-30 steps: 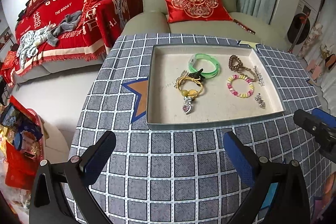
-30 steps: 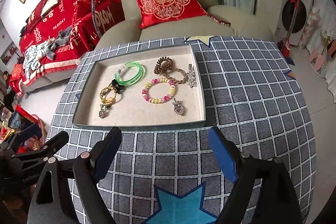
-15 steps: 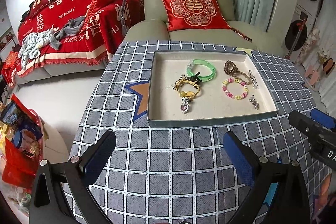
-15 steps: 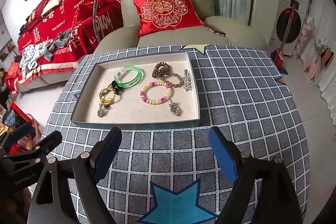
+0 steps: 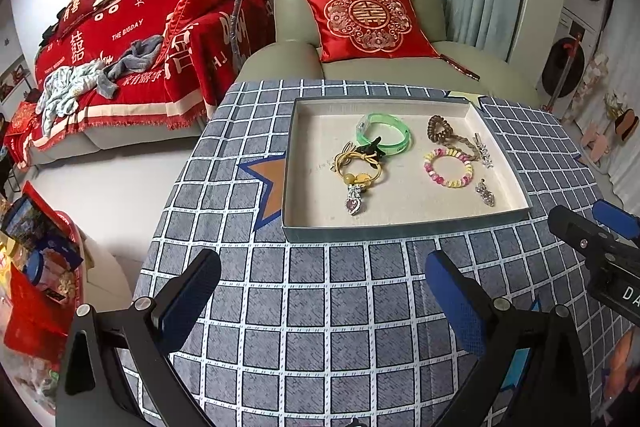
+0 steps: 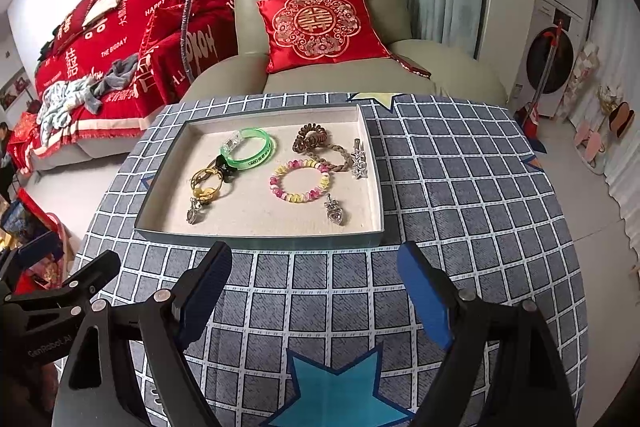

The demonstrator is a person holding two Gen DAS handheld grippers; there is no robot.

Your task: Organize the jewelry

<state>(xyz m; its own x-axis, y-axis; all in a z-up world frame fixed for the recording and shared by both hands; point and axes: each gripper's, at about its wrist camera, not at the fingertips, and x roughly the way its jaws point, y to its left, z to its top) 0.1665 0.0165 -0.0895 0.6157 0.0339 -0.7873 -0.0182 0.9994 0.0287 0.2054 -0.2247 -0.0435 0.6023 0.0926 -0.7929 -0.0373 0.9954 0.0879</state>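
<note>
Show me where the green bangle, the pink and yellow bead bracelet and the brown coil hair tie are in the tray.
green bangle (image 6: 262,151): right wrist view, on its near band.
pink and yellow bead bracelet (image 6: 296,195): right wrist view, on the near beads.
brown coil hair tie (image 5: 433,126): left wrist view, on its left coils.

Left gripper (image 5: 322,285) and right gripper (image 6: 314,285) both angle downward side by side, jaws wide, empty
</note>
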